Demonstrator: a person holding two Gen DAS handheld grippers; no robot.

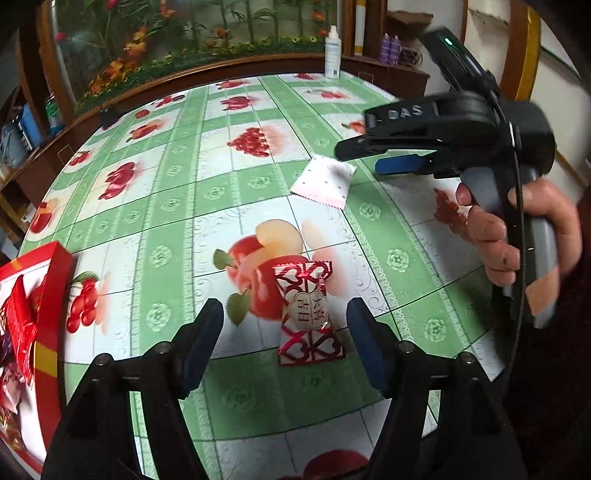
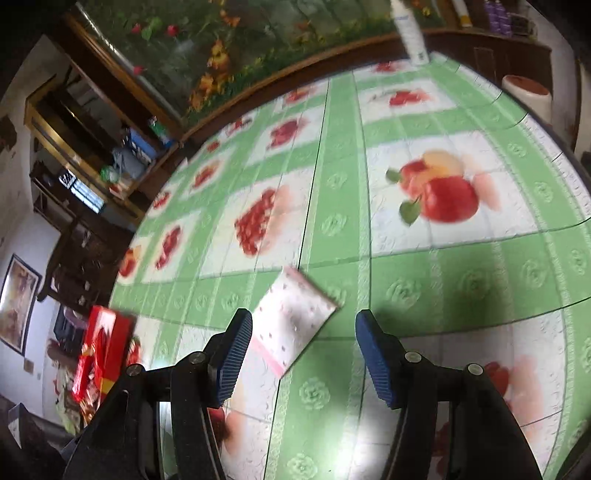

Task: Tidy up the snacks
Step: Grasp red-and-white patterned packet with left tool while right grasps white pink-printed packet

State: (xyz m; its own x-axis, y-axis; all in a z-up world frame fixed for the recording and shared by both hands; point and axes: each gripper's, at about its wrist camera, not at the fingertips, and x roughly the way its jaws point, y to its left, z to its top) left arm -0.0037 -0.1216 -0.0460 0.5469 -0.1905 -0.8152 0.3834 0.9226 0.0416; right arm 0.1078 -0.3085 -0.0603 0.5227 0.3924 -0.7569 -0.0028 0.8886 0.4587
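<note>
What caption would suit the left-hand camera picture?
Open left gripper poised over a red-and-white snack packet on the fruit-print tablecloth.

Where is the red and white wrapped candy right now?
In the left wrist view, the red and white wrapped candy lies on the fruit-print tablecloth, between the left tool's open fingers.

On the surface (image 1: 177,206) a wrapped snack (image 1: 308,314) lay between the fingers (image 1: 205,332) of the left gripper (image 1: 286,339), untouched by either. Behind that snack, toward the far rim, lay a flat packet (image 1: 325,181), just under the tip of the right gripper (image 1: 373,158). To the left of the wrapped snack, at the surface's edge, sat an open box (image 1: 51,295) with more snacks in it. Far behind the wrapped snack a bottle (image 1: 332,51) stood upright at the back rim, before a framed picture (image 1: 184,33).
</note>
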